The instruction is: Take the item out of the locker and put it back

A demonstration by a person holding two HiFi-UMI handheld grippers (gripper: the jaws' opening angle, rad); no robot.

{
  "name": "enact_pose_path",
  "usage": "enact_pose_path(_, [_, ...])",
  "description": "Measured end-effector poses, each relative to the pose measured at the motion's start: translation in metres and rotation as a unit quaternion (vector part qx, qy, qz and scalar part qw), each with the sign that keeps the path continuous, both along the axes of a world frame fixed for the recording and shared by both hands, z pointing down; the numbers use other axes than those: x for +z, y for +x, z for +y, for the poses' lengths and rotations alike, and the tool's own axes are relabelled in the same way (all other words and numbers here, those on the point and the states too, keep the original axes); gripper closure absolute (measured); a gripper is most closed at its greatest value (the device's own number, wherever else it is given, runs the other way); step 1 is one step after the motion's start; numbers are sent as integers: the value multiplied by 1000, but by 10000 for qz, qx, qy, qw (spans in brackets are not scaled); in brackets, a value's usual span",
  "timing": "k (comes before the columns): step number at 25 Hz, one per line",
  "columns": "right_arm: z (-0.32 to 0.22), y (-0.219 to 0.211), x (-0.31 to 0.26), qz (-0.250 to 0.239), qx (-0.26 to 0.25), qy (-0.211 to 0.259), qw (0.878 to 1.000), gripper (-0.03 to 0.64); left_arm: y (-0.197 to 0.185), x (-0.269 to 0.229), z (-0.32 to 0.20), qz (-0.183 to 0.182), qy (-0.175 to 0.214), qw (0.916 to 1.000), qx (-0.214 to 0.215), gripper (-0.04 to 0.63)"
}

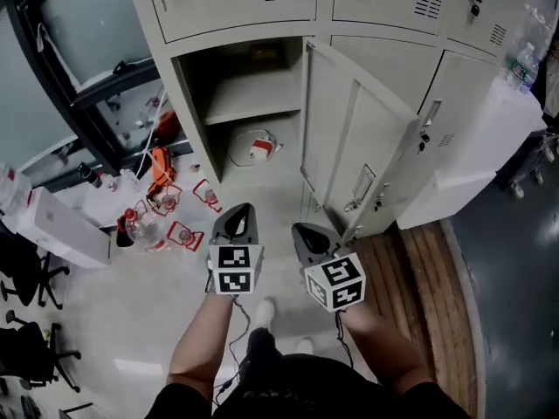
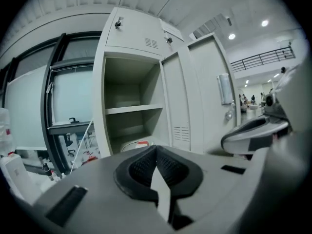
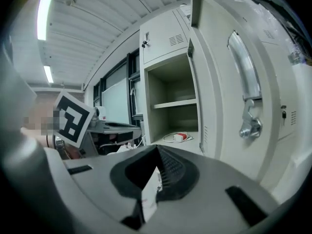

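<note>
The locker stands open, its door swung out to the right. On its bottom lies the item, a coiled white cable with a red and white plug, which also shows in the left gripper view as the item and in the right gripper view as the item. My left gripper and right gripper are side by side in front of the locker, well short of the item. The left gripper is shut and holds nothing. The right gripper is also shut and holds nothing.
Red and white clutter and bottles litter the floor left of the locker, beside a white box and black office chairs. A wooden platform lies at the right. A water bottle stands on a white cabinet.
</note>
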State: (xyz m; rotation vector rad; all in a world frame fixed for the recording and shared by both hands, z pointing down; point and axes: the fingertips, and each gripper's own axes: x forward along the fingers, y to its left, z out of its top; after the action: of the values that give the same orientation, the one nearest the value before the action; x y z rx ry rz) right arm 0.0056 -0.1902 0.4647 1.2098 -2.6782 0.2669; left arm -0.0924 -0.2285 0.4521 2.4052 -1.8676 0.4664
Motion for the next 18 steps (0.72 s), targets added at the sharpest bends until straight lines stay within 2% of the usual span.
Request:
enact_pose_path(8, [41,4,1,31,-340,-4,9994,620,8,3,77,30,-12,9999,-108,591])
enact_pose_path(18, [67,-33,-7,-100,-449,-36,9989,620,-25,-2,132,7,12,9998,-184,591])
